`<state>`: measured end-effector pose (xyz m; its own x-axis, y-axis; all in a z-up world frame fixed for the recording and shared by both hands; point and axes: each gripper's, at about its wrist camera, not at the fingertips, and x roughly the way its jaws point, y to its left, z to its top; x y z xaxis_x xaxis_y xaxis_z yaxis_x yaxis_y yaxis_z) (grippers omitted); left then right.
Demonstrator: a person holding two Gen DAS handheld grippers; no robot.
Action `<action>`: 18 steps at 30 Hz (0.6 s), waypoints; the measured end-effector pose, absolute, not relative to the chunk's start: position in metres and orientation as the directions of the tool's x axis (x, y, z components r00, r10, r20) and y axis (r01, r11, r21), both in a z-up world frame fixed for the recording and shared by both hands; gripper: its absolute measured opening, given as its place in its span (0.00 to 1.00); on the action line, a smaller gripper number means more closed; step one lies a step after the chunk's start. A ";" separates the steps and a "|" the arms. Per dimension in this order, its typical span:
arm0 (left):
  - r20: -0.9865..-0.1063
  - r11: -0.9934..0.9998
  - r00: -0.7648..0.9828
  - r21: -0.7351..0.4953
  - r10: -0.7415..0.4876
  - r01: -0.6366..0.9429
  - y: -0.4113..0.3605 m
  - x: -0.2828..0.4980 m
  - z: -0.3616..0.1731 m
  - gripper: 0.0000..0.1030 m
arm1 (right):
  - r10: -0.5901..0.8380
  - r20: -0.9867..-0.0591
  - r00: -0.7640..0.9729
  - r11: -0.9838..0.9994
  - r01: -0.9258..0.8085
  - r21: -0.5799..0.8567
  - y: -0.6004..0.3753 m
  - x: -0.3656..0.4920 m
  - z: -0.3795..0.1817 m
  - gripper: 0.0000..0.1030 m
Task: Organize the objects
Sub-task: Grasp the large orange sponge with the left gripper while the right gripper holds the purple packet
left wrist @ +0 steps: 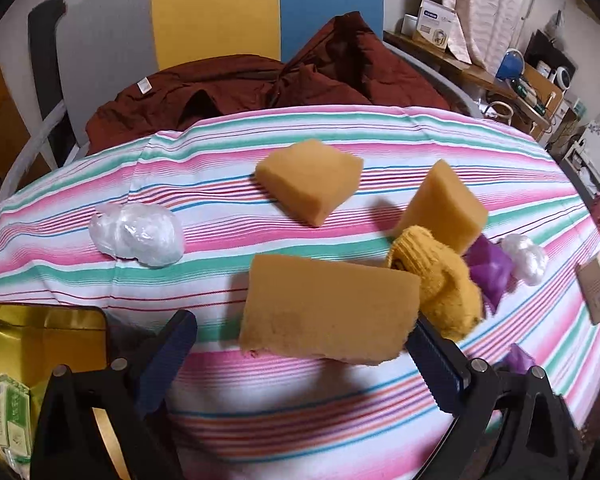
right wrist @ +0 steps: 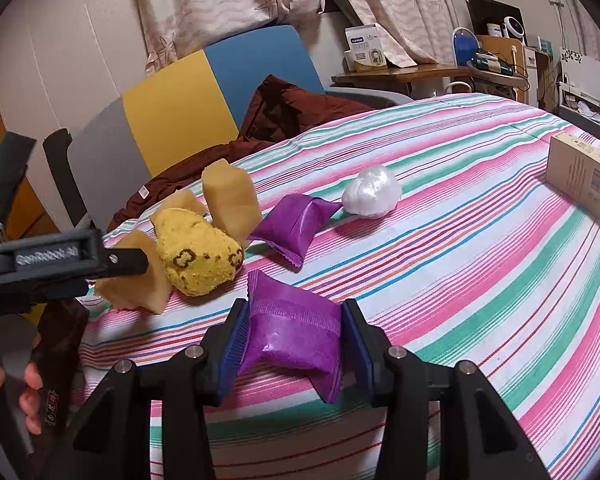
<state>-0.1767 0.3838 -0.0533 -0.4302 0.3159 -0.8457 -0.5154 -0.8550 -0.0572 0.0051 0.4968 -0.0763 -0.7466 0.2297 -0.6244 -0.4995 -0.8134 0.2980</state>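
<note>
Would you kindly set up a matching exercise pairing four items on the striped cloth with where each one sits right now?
Things:
1. purple packet
2. sponge block
3. cardboard box
4. yellow sock

Places:
A. lying among the sponges on the striped cloth
B. standing near the cloth's far right edge
C. between the fingers of the right claw
D. in front of the left claw, touching one of its fingers

Pairs: 1-C, 2-D, 3-B, 4-A
</note>
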 end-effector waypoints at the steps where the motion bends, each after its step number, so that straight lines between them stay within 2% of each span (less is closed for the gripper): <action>1: -0.844 -0.852 -0.428 -0.063 0.324 -0.520 0.384 -0.177 -0.055 0.96 | 0.229 -0.624 -0.747 -0.813 -0.499 0.299 0.497 0.005 -0.077 0.46; 3: -0.837 -0.842 -0.425 -0.074 0.343 -0.534 0.386 -0.177 -0.055 0.87 | 0.230 -0.624 -0.747 -0.813 -0.500 0.298 0.497 0.005 -0.077 0.46; 4: -0.831 -0.833 -0.426 -0.078 0.358 -0.547 0.388 -0.175 -0.053 0.75 | 0.232 -0.624 -0.746 -0.814 -0.501 0.296 0.496 0.005 -0.077 0.46; 5: -0.826 -0.820 -0.422 -0.080 0.373 -0.567 0.391 -0.172 -0.052 0.72 | 0.234 -0.625 -0.745 -0.814 -0.501 0.293 0.496 0.005 -0.077 0.46; 11: -0.806 -0.792 -0.457 -0.024 0.377 -0.610 0.394 -0.157 -0.045 0.69 | 0.241 -0.625 -0.742 -0.816 -0.504 0.283 0.495 0.004 -0.076 0.46; 18: -0.777 -0.798 -0.446 -0.117 0.444 -0.592 0.371 -0.146 -0.026 0.69 | 0.254 -0.630 -0.734 -0.819 -0.510 0.264 0.493 0.002 -0.076 0.46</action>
